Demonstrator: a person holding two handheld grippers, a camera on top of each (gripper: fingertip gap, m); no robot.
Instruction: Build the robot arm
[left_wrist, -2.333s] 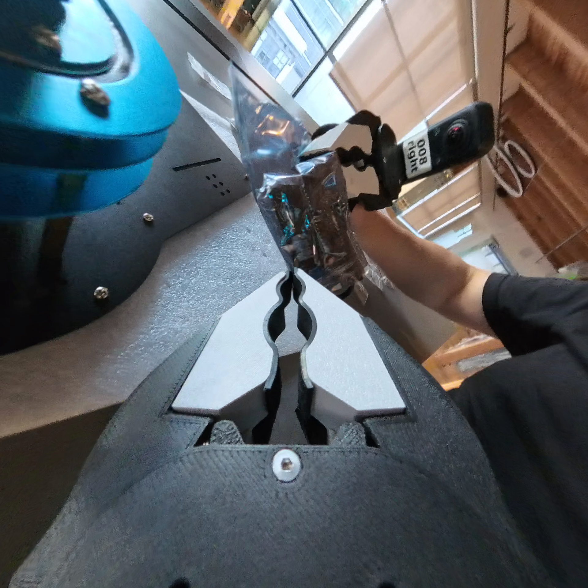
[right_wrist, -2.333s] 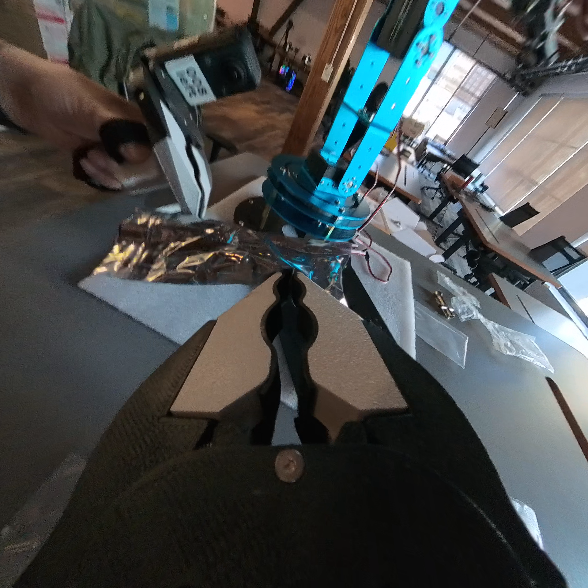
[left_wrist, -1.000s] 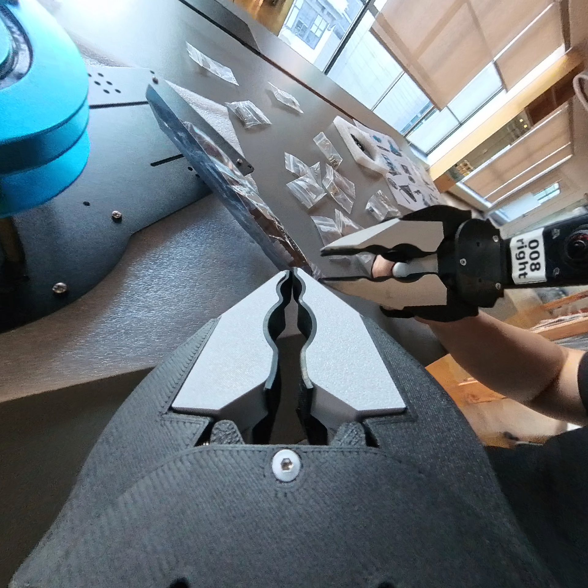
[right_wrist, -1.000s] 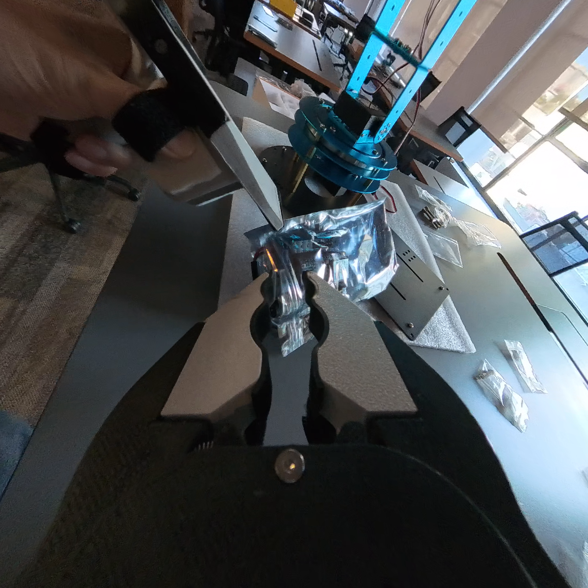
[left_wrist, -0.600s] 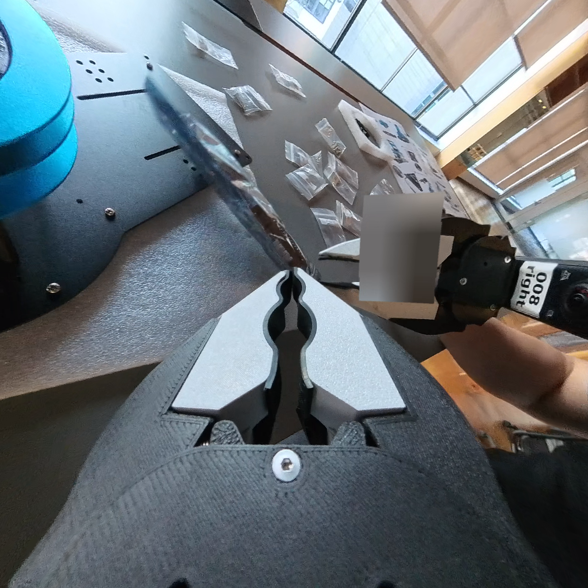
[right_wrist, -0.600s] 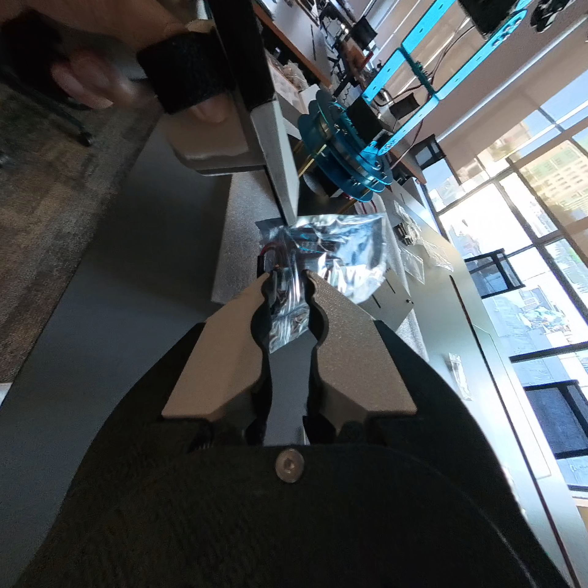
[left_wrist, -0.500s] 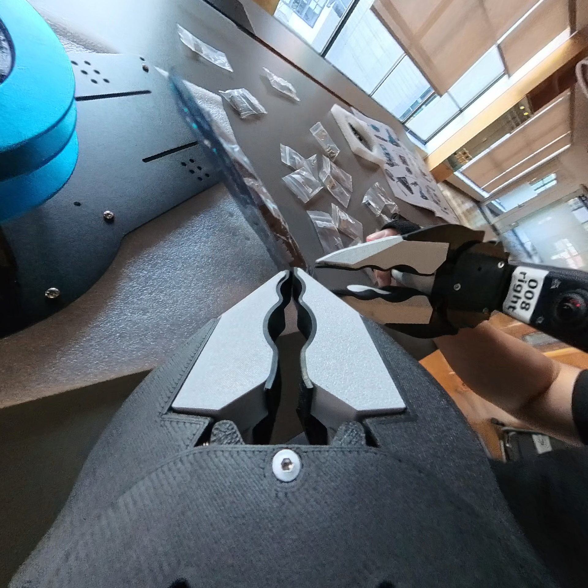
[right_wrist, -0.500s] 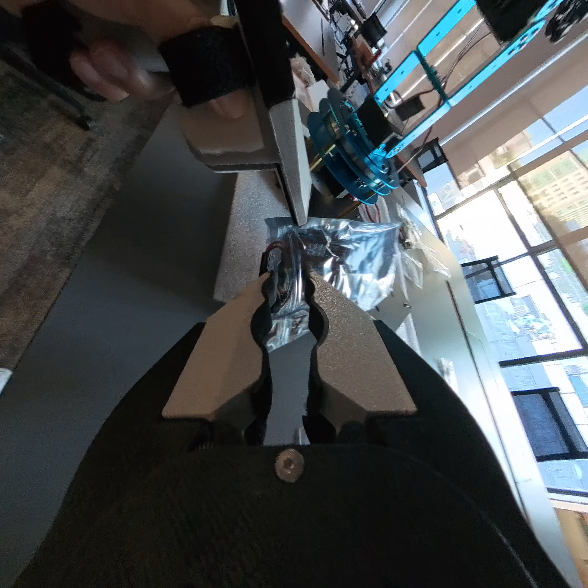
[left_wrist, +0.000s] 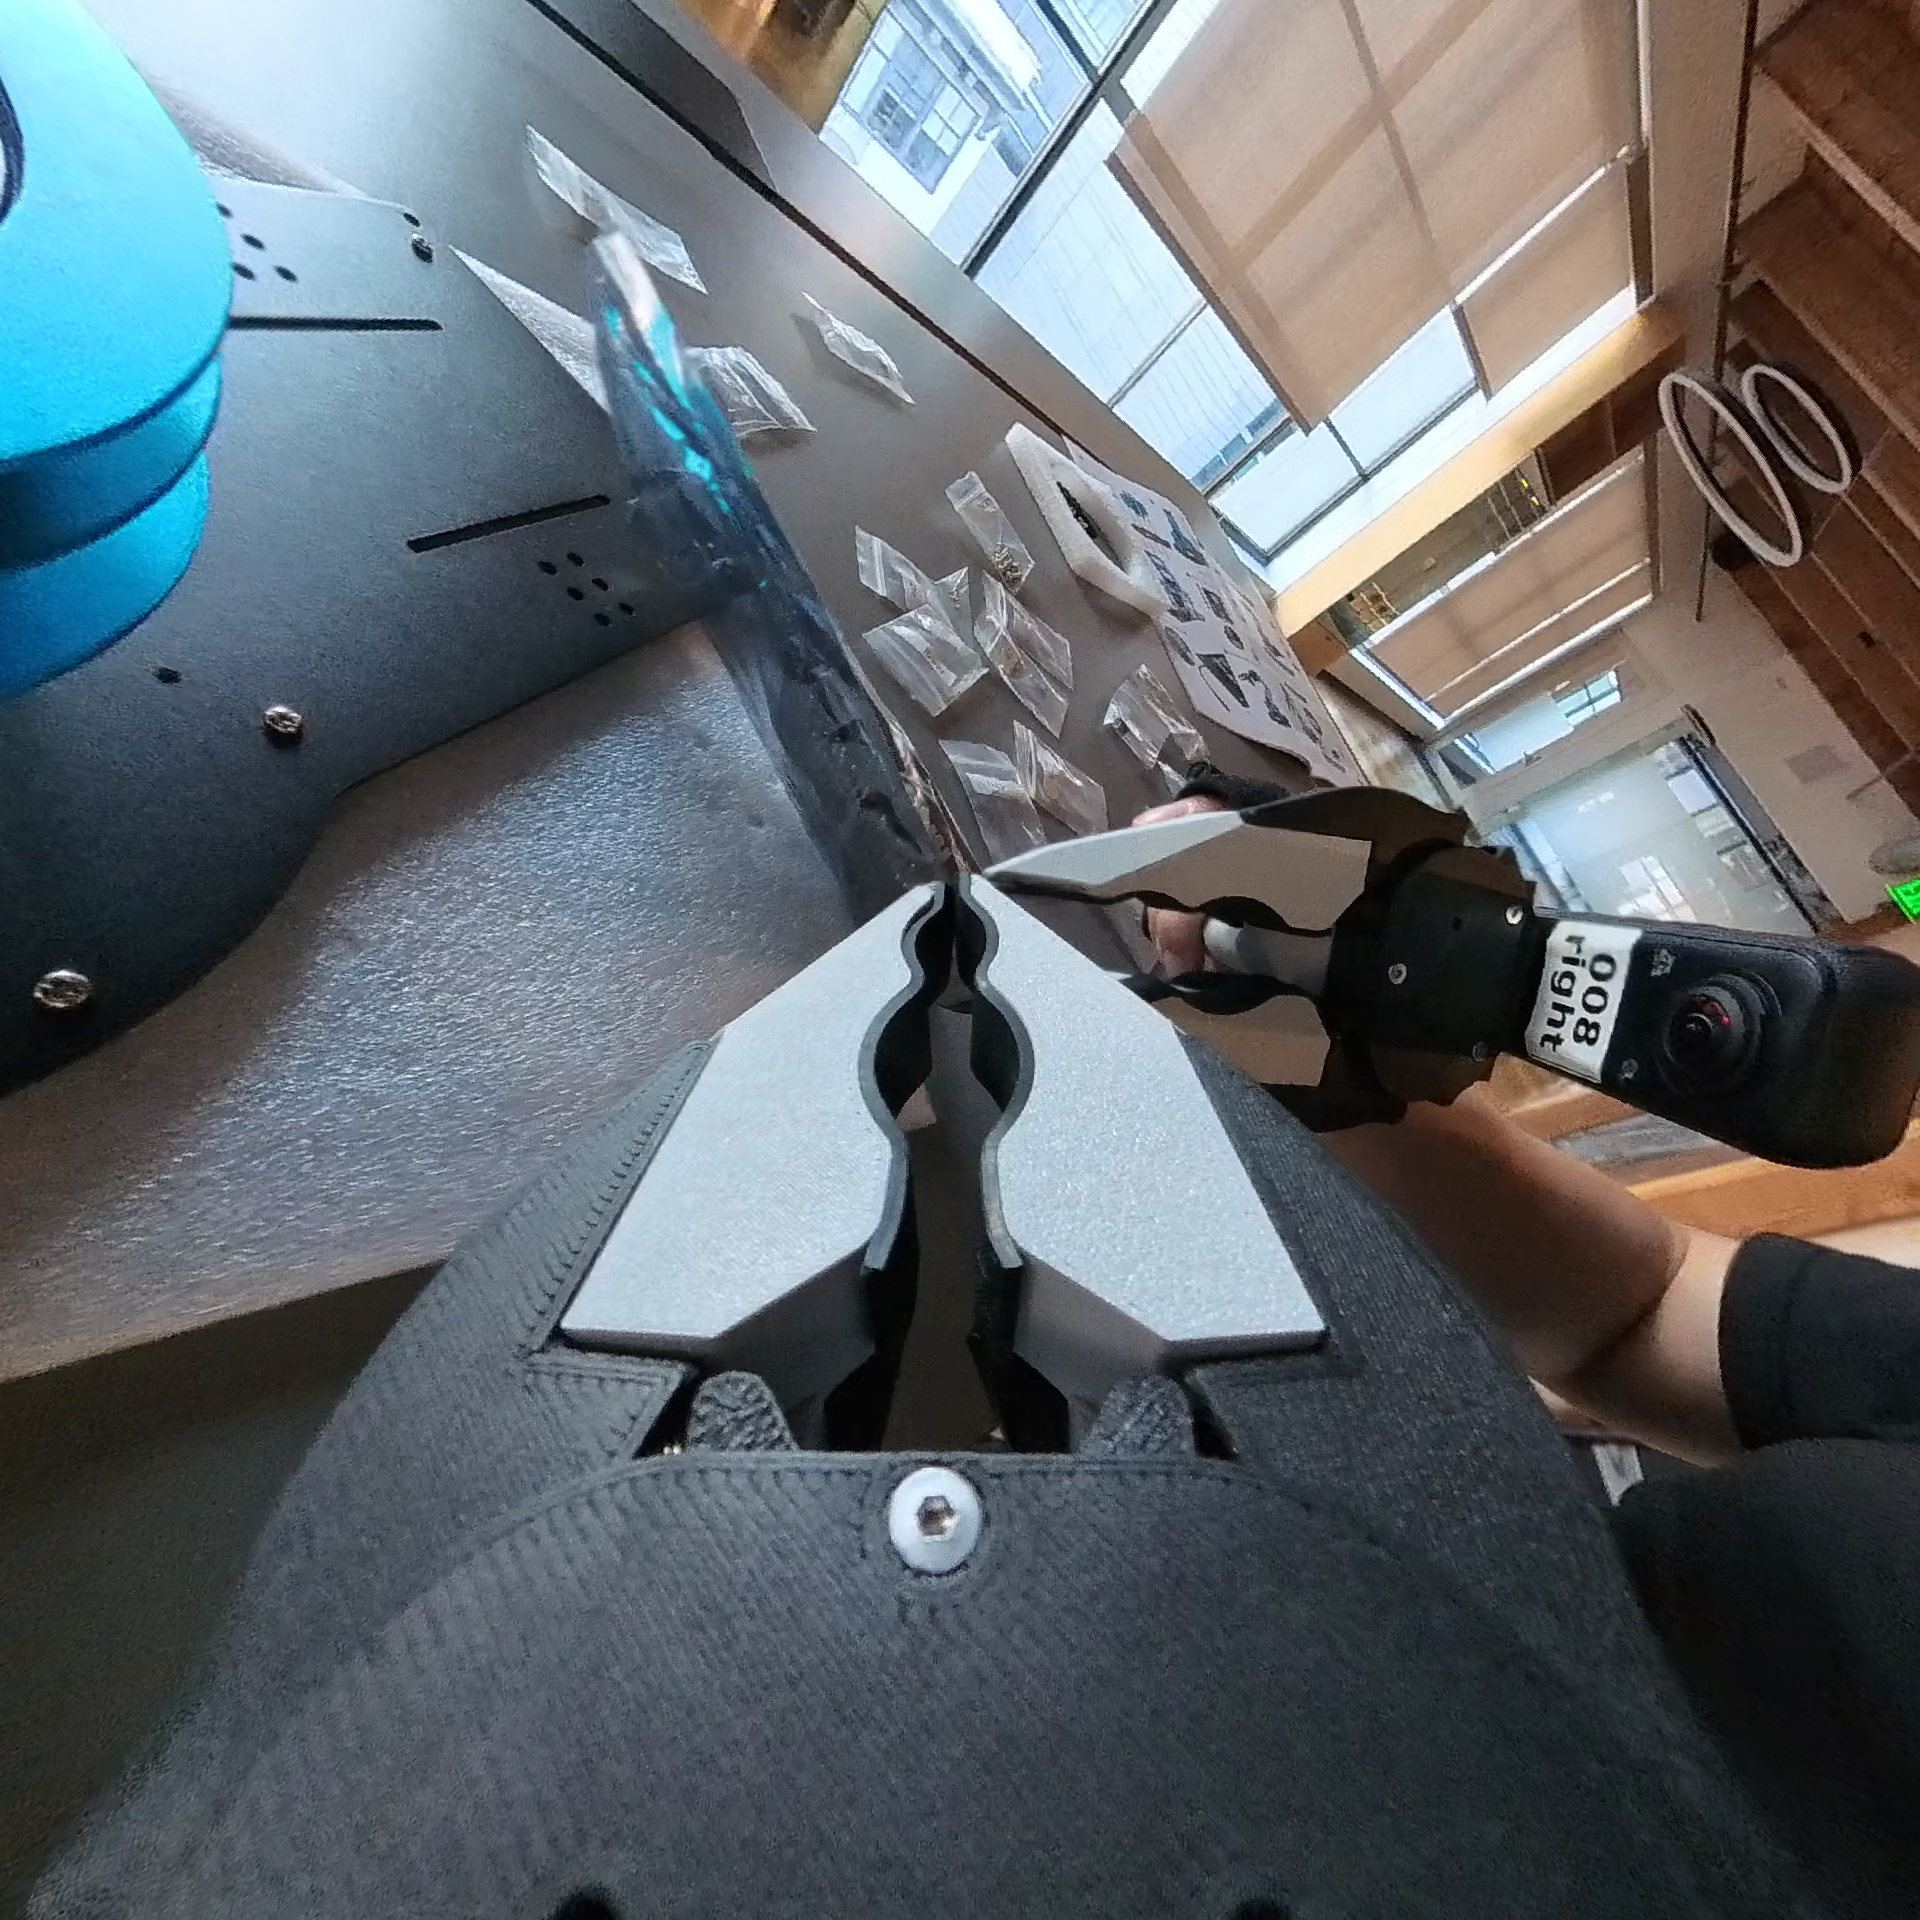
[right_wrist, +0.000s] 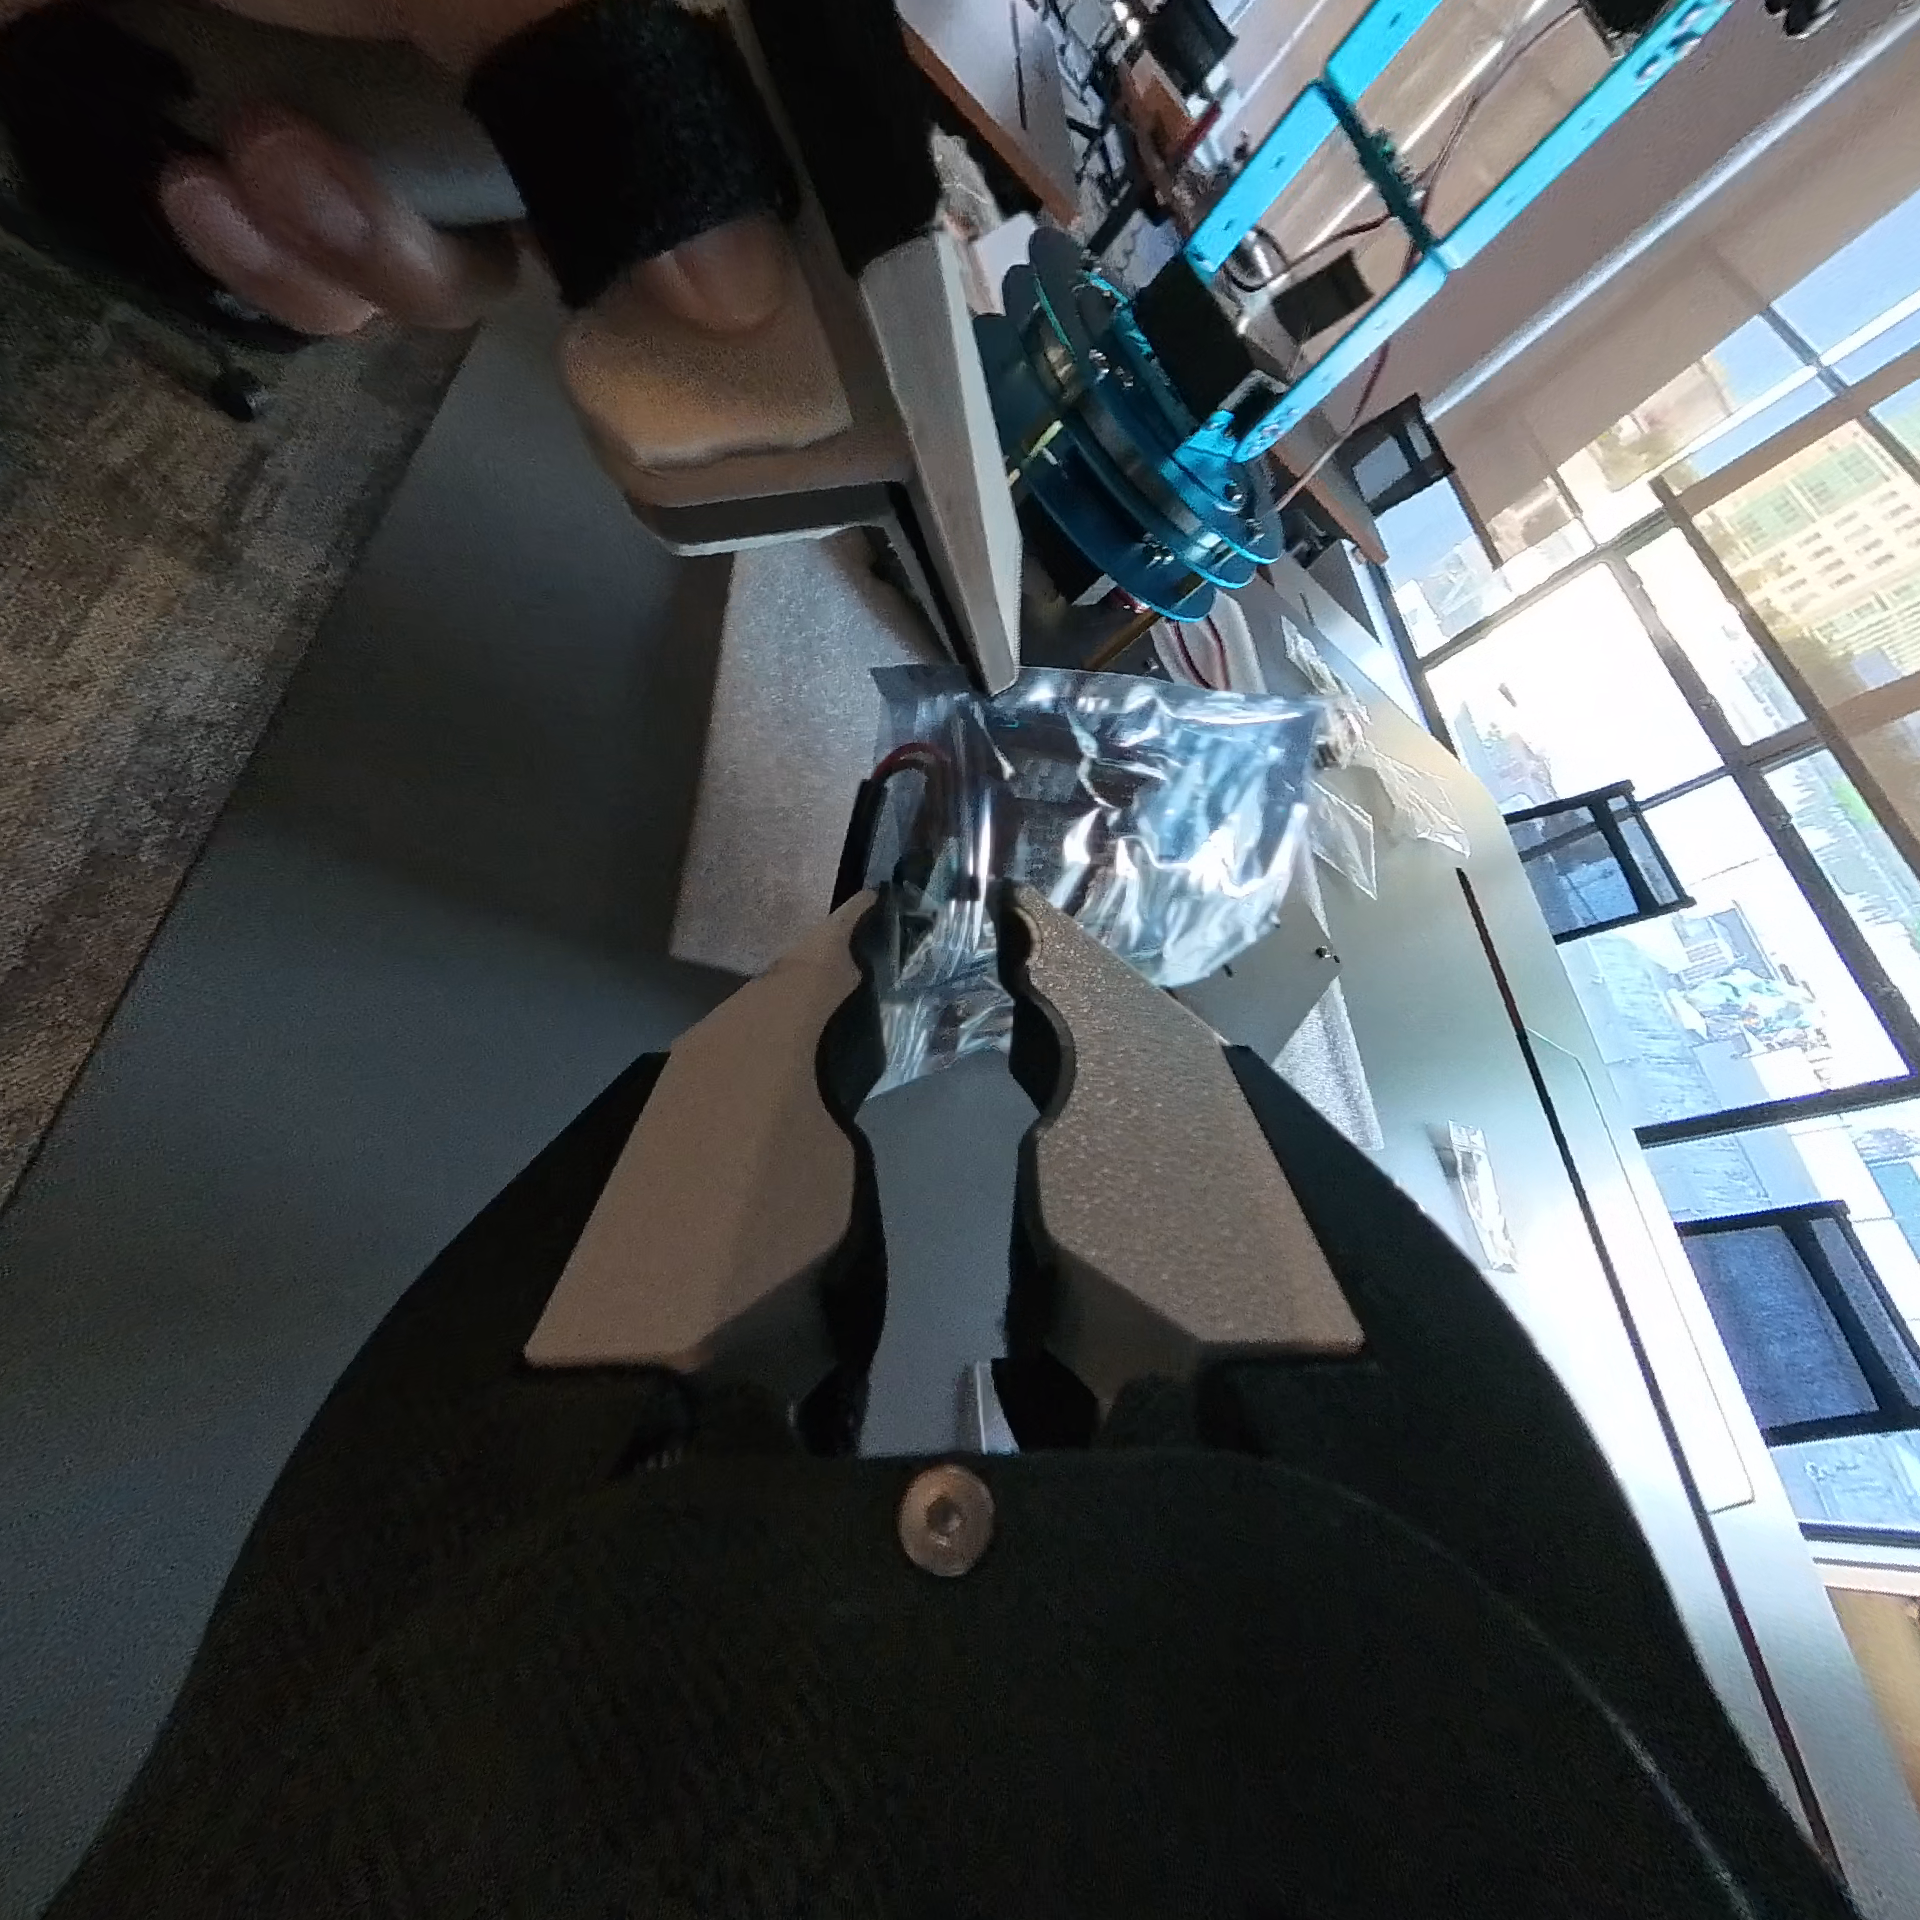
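Note:
A silvery anti-static bag (right_wrist: 1143, 831) with red and black wires inside hangs between my two grippers above a grey foam sheet (right_wrist: 769, 748). My left gripper (left_wrist: 954, 896) is shut on one corner of it. In the left wrist view the bag (left_wrist: 727, 540) shows edge-on, running away from the fingertips. My right gripper (right_wrist: 940, 909) grips a bulky part of the bag, its jaws a finger-width apart. Its upper finger (left_wrist: 1164, 862) nearly touches my left fingertips. The left gripper (right_wrist: 992, 675) also shows at the top of the right wrist view, with a person's fingers on its handle.
A blue round turntable (left_wrist: 94, 343) with blue arm struts (right_wrist: 1351, 187) stands on a black metal plate (left_wrist: 364, 520) just beyond the bag. Several small clear bags (left_wrist: 977, 665) and a white foam block (left_wrist: 1070, 509) lie farther along the grey table (right_wrist: 364, 935). Carpet lies beyond its left edge. My hands' fingertips stand some 4 cm from each other.
The right gripper shifted from the bag's far edge to a spot beside the left fingertips, jaws now wider. Both grippers turned with the bag, which now shows edge-on to the left camera.

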